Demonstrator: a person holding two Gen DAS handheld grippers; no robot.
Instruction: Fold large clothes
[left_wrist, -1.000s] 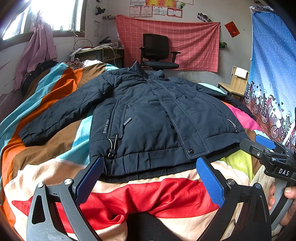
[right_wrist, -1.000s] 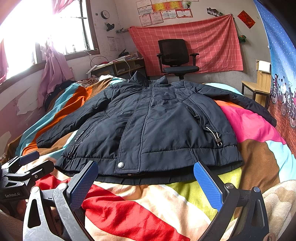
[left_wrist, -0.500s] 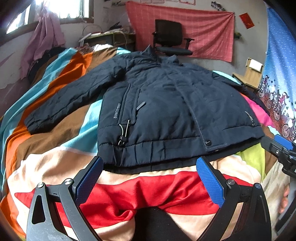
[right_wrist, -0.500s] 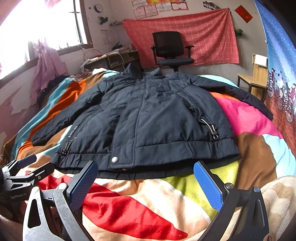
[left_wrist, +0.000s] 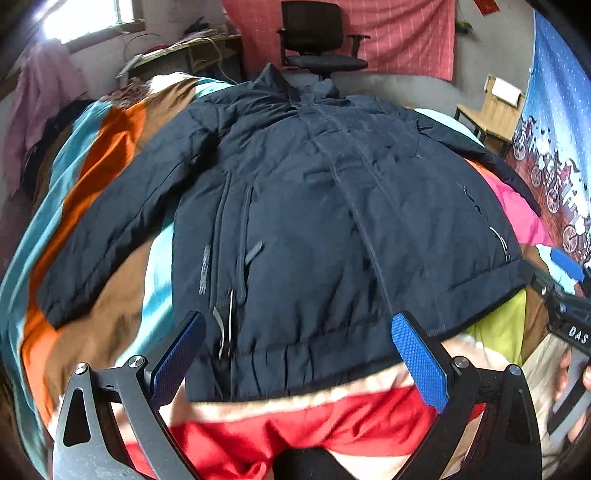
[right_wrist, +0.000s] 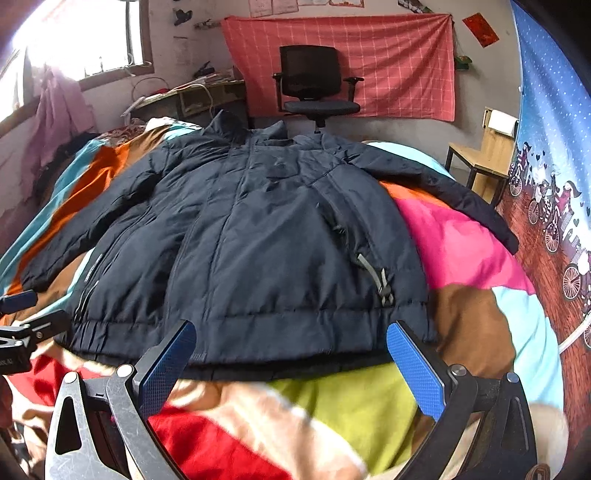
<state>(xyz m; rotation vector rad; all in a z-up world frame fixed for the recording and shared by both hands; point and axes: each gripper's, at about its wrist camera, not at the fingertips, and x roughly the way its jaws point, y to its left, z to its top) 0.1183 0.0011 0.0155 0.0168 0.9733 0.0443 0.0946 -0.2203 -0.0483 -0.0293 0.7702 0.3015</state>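
A dark navy padded jacket (left_wrist: 314, 221) lies flat and face up on the bed, collar far, hem near, both sleeves spread out; it also shows in the right wrist view (right_wrist: 258, 240). My left gripper (left_wrist: 299, 354) is open and empty, its blue pads on either side of the left part of the hem, just above it. My right gripper (right_wrist: 291, 358) is open and empty, its pads on either side of the right part of the hem. Each gripper shows at the edge of the other's view: the right (left_wrist: 565, 306), the left (right_wrist: 18, 332).
The bed carries a multicoloured striped blanket (right_wrist: 461, 240). A black office chair (right_wrist: 314, 85) stands beyond the bed before a red checked cloth. A desk (right_wrist: 192, 96) is at the back left, a wooden stool (right_wrist: 484, 155) at the right, a blue curtain (right_wrist: 554, 129) along the right.
Both grippers have moved forward and tilted down toward the jacket's hem, which now lies between their open pads. The jacket itself has not moved.
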